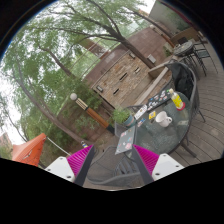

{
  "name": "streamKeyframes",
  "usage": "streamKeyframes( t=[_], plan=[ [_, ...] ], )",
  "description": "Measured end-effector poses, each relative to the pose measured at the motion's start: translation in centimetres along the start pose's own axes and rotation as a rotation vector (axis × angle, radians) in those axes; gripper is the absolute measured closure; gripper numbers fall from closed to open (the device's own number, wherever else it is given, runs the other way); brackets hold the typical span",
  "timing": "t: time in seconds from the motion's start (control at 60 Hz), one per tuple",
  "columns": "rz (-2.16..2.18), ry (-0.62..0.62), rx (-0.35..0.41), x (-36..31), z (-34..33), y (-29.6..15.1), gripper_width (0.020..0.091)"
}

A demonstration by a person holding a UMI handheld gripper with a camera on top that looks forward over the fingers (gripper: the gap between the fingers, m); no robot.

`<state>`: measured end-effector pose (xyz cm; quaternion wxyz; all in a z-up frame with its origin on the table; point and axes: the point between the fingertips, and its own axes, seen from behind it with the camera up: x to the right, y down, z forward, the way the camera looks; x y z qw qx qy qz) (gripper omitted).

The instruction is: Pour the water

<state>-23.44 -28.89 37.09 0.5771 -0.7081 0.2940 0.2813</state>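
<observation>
My gripper (113, 166) is open, its two magenta pads (82, 158) wide apart with nothing pressed between them. The whole scene appears tilted. Beyond the fingers and to the right stands a round glass patio table (172, 132). On it are a yellow bottle-like container (177, 100), a white cup (163, 120) and a small yellow item (153, 116). The gripper is well short of the table and touches none of these. I cannot make out any water.
A grey flat panel (127, 138) leans at the table's near edge, just ahead of the right finger. Dark metal chair parts (108, 178) lie between the fingers. More patio furniture (186, 46), a wooden deck (208, 105), a brick house (125, 70), trees and an orange object (30, 150) surround.
</observation>
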Motion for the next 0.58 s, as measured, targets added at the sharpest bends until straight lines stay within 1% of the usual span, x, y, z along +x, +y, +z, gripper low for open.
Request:
streamKeyframes(
  t=[0.033,0.117,0.267,0.317,0.383,0.5,0.533,0.583],
  plan=[
    [-0.026,0.027,0.002,1.6,-1.2,-0.5,0.0263],
    [-0.100,0.137,0.045,6.3,-3.1,-3.8,0.0263],
    [-0.117,0.228,0.076,13.6,-8.5,-10.1,0.0268],
    [-0.120,0.241,0.086,15.4,-10.2,-12.1,0.0266],
    [-0.136,0.224,0.075,17.1,-12.1,-14.2,0.0268],
    [-0.046,0.135,0.087,18.5,-14.6,-18.1,0.0269],
    [-0.008,0.095,0.085,18.4,-15.1,-19.0,0.0269],
    [0.059,0.000,0.091,17.2,-15.8,-20.4,0.0266]
  ],
)
